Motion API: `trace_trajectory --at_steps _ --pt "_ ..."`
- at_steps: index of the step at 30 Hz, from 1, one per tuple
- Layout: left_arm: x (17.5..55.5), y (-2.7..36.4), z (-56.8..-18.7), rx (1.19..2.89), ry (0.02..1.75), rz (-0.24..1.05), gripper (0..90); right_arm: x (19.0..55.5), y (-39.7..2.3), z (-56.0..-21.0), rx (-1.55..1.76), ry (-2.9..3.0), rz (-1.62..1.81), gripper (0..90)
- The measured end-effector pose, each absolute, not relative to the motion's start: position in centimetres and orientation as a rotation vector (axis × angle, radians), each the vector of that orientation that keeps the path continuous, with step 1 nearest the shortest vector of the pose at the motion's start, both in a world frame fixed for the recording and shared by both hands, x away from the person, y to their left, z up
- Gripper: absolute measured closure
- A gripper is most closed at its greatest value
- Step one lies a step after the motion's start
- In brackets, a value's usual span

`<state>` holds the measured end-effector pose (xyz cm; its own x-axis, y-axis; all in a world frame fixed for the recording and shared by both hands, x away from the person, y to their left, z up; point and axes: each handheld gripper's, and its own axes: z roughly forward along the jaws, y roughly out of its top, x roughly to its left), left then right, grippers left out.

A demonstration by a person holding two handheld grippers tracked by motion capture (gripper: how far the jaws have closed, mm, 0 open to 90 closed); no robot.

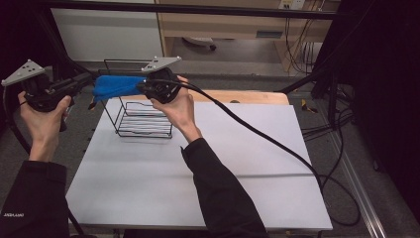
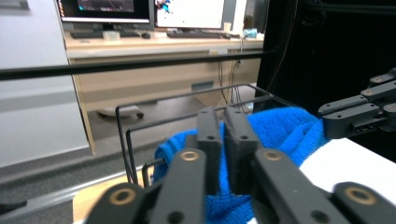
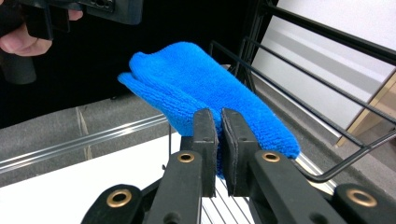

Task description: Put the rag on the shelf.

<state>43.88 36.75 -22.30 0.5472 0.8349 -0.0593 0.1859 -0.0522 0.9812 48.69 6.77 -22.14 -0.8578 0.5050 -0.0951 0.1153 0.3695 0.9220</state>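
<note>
Black sleeves; black tongs [image 2: 223,135], brass rivets

A white table [image 1: 198,183] carries the work, its top pale and smooth, with a strip of bare wood [image 1: 247,96] showing along the far edge. A black wire rack [image 1: 141,119] stands directly on it near the far left corner (its thin rods rise into an open frame). A black cable [image 1: 277,144] trails across the top toward the right edge.
</note>
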Motion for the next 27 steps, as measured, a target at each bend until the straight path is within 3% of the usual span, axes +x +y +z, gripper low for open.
trace_trajectory --at_steps 7,13,22,25,27 --pt "44.7 36.0 -24.0 1.741 0.954 0.596 90.0 48.8 7.1 -22.7 0.534 2.298 1.463 84.0" --pt "45.3 35.7 -25.6 1.766 0.982 0.591 90.0 48.9 7.2 -23.0 0.531 2.315 1.447 82.0" --pt "45.9 35.2 -26.9 1.781 1.001 0.624 89.9 49.0 7.7 -23.9 0.585 2.359 1.421 71.2" --pt "46.1 35.1 -27.2 1.777 1.000 0.627 90.0 49.1 7.7 -24.3 0.603 2.363 1.418 74.7" --pt "46.1 35.0 -27.3 1.773 0.998 0.630 90.0 49.3 7.4 -24.7 0.648 2.365 1.444 82.4"
